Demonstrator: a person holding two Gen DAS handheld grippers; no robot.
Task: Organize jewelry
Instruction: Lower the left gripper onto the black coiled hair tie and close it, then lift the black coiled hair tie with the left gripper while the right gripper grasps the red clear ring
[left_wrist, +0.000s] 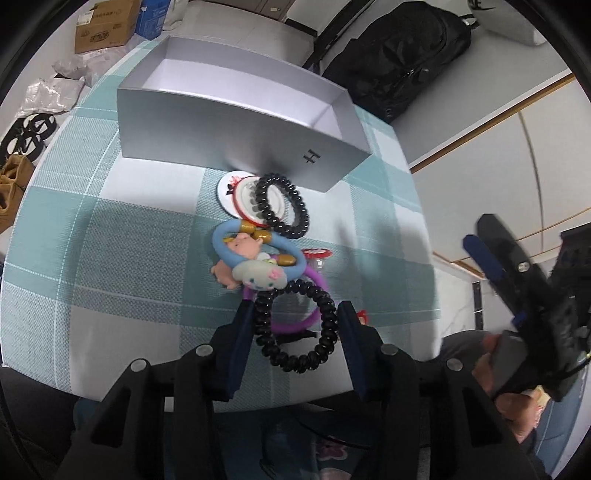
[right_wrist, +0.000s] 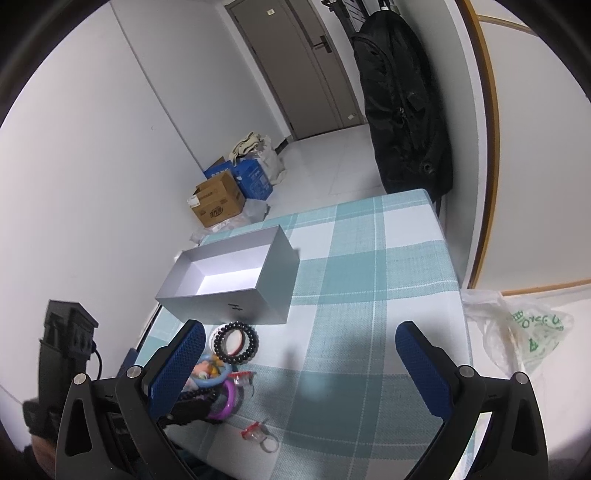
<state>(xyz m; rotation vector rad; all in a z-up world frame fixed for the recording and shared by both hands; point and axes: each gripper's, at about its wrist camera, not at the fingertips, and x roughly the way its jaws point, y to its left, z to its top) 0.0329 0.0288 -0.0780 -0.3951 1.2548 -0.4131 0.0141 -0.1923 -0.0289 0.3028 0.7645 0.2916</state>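
Jewelry box reads "H"; both hand-held grippers spread, left around black coil.

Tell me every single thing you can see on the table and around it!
Box: one, silver-grey, open, at the far side of the table, nothing showing inside.
Spiral hair ties: two, black; one by the box on a round white disc, one between the left tongs' fingers.
Blue band: one, with gold beads and pink and white cartoon charms, mid-table.
Purple band: one, under the charms.
Small red-and-clear pieces: two; one beside the pile, one near the front edge.
Tablecloth: teal and white check.
Cardboard box: one, brown, on the floor.
Black bag: one, behind the table.
Left tongs: open around the nearer tie.
Right tongs: open, holding nothing.
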